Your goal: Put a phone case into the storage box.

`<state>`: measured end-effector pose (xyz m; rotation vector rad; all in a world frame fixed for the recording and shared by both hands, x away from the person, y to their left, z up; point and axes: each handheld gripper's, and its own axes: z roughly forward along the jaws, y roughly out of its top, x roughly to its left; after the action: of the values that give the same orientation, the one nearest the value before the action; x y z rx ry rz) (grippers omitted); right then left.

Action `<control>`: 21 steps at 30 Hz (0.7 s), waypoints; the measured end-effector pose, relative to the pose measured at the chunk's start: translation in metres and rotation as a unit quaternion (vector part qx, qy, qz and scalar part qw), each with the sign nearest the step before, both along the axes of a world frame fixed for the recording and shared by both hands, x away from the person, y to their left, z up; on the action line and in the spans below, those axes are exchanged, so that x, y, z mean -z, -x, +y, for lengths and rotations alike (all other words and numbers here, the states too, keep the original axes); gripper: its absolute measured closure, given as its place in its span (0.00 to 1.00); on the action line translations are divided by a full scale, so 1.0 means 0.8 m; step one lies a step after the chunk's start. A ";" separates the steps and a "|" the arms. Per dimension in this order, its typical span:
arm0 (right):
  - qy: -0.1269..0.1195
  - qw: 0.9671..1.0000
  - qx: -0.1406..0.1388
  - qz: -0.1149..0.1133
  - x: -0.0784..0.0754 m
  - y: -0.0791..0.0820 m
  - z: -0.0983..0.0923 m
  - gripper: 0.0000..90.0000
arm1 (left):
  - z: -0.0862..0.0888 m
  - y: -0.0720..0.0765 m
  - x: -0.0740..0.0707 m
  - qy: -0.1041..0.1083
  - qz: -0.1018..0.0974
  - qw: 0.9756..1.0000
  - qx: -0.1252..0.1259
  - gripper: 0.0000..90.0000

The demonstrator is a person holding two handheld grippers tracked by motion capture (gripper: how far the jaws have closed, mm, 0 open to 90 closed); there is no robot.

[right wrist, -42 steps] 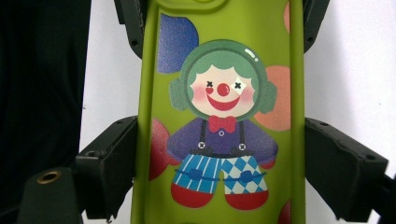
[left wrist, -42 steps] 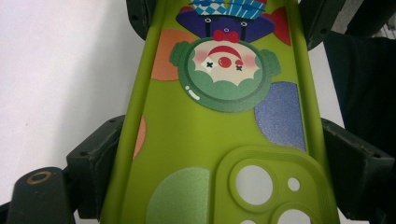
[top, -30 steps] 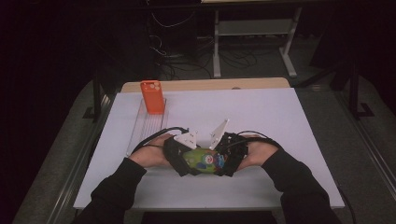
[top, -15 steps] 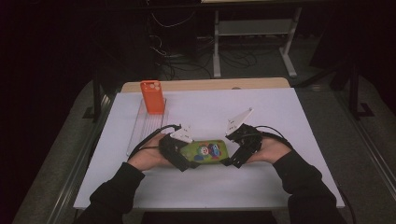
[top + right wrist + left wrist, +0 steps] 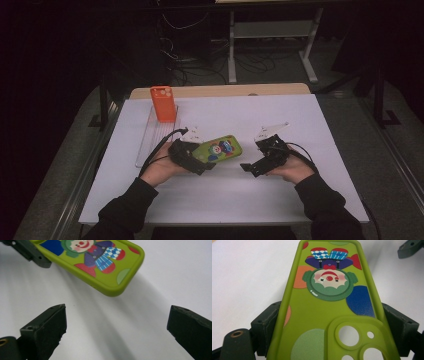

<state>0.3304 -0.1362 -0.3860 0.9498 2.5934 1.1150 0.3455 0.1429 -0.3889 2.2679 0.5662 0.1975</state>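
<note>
while left gripper [image 5: 200, 161] jaws clamp green phone case [image 5: 329, 305], right gripper [image 5: 117, 322] jaws apart, just opened, empty.

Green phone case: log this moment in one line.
left gripper: shut on green phone case | right gripper: jaws just opened, empty | orange case: untouched

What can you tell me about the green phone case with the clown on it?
The phone case is lime green and looks soft and rubbery, with raised rims around round camera holes. It shows a clown with a red nose, checked bow and coloured dots. The left gripper clamps its camera end between black jaws, holding it tilted above the white table. Its other end sticks out free.
</note>
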 end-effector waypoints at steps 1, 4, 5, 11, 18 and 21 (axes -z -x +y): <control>-0.010 1.000 0.008 0.006 0.002 0.002 0.000 0.01 | 0.000 -0.001 0.000 -0.006 -0.002 1.000 0.001 0.17; -0.024 0.999 0.029 -0.009 0.008 0.007 0.002 0.01 | -0.001 0.000 -0.001 -0.008 -0.001 1.000 -0.011 0.17; -0.031 0.999 0.034 -0.015 0.010 0.008 0.002 0.01 | -0.001 -0.001 -0.001 -0.009 -0.002 1.000 -0.011 0.17; -0.059 0.996 0.054 -0.034 0.019 0.012 0.005 0.03 | -0.001 -0.001 -0.001 0.003 -0.001 1.000 -0.026 0.17; -0.018 0.994 0.058 -0.090 0.021 0.017 0.009 0.06 | 0.001 -0.002 -0.003 0.010 -0.002 1.000 -0.025 0.17; 0.014 0.991 0.054 -0.123 0.022 0.020 0.013 0.07 | 0.000 -0.002 -0.002 0.015 0.001 1.000 -0.026 0.17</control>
<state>0.3142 -0.1257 -0.4037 0.8749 2.3276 1.0903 0.3470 0.1431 -0.3869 2.2268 0.6260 0.2111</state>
